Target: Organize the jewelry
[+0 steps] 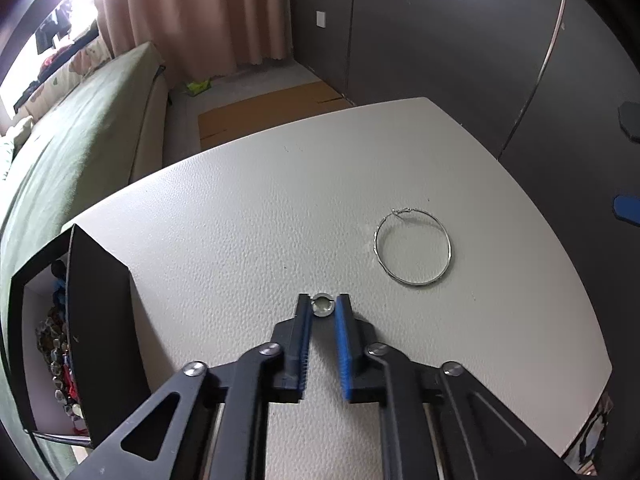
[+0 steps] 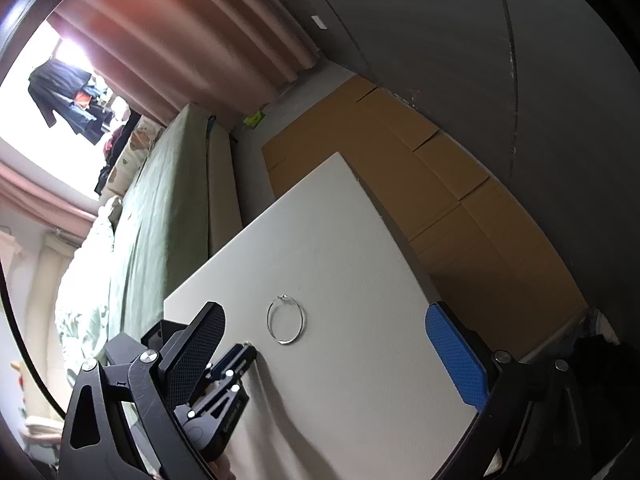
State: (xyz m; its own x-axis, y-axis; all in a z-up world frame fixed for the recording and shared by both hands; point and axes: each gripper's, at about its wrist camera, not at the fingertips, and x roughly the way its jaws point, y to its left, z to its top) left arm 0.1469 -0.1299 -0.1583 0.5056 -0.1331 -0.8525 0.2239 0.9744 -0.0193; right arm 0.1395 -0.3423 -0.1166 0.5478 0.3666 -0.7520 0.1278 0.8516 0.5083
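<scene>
In the left wrist view my left gripper [image 1: 322,305] is shut on a small silver ring [image 1: 322,306], held between the fingertips right at the white table [image 1: 248,208]. A large silver hoop earring [image 1: 413,247] lies flat on the table to the right of it. A black jewelry box [image 1: 96,320] stands open at the left edge, with several beaded pieces [image 1: 54,352] inside. In the right wrist view my right gripper [image 2: 324,344] is wide open and empty above the table, with the hoop earring [image 2: 286,321] between its fingers. The left gripper [image 2: 240,360] shows at lower left.
A green bed [image 1: 68,152] runs along the left. Flattened cardboard [image 2: 440,184] lies on the floor beyond the table's far edge. A dark grey wall [image 1: 440,40] stands behind the table. Pink curtains [image 1: 200,16] hang at the back.
</scene>
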